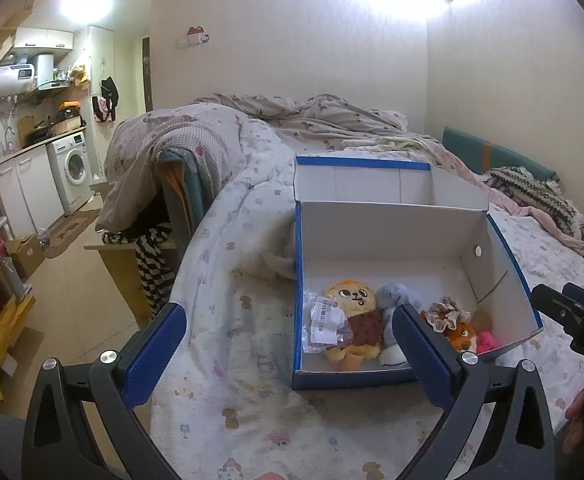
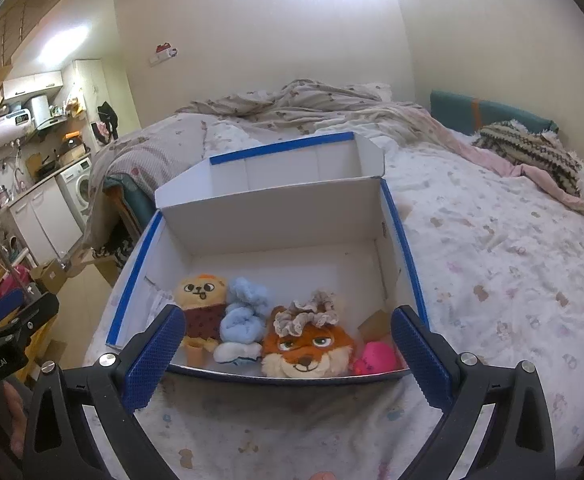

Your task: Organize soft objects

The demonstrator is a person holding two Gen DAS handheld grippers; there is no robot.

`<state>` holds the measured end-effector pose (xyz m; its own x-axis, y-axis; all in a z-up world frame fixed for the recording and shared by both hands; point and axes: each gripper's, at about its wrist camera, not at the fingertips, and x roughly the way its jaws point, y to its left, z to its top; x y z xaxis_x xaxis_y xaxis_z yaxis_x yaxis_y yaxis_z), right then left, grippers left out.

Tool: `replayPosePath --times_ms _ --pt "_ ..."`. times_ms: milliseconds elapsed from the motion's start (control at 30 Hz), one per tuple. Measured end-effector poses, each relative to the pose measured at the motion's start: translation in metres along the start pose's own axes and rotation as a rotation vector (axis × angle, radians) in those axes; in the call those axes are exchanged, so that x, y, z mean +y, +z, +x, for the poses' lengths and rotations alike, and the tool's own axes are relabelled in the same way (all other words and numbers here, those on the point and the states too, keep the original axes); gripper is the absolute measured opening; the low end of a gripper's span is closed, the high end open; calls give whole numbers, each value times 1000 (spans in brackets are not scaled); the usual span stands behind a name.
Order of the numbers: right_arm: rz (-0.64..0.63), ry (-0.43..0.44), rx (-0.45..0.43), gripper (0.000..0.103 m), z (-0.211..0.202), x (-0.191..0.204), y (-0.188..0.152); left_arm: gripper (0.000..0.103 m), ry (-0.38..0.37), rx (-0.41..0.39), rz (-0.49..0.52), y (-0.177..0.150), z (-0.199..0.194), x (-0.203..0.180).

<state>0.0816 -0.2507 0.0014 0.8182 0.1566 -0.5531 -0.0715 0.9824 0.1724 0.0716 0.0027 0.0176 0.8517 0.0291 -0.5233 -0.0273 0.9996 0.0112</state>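
Observation:
A blue and white cardboard box (image 1: 396, 236) (image 2: 275, 216) stands open on the bed, lid flipped back. Along its near wall lie a yellow plush doll (image 1: 354, 300) (image 2: 201, 292), a light blue plush (image 1: 396, 296) (image 2: 243, 312), an orange fox head (image 1: 462, 332) (image 2: 308, 344) with a frilly scrunchie (image 1: 448, 312) (image 2: 312, 312) on it, and a pink toy (image 1: 486, 342) (image 2: 374, 358). A clear plastic bag (image 1: 326, 322) lies on the doll. My left gripper (image 1: 287, 320) is open and empty, left of the box front. My right gripper (image 2: 287, 328) is open and empty before the box.
The bed (image 2: 492, 240) has a patterned sheet and rumpled duvet (image 1: 292, 112) at the back. A knitted blanket (image 2: 532, 152) lies at the right by a teal headboard (image 2: 488, 112). A kitchen with washing machine (image 1: 71, 164) is at the far left.

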Motion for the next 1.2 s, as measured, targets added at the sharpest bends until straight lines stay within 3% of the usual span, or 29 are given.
replayPosePath --times_ms 1200 --pt "-45 10 -28 103 -6 8 0 102 -9 24 -11 -3 7 5"
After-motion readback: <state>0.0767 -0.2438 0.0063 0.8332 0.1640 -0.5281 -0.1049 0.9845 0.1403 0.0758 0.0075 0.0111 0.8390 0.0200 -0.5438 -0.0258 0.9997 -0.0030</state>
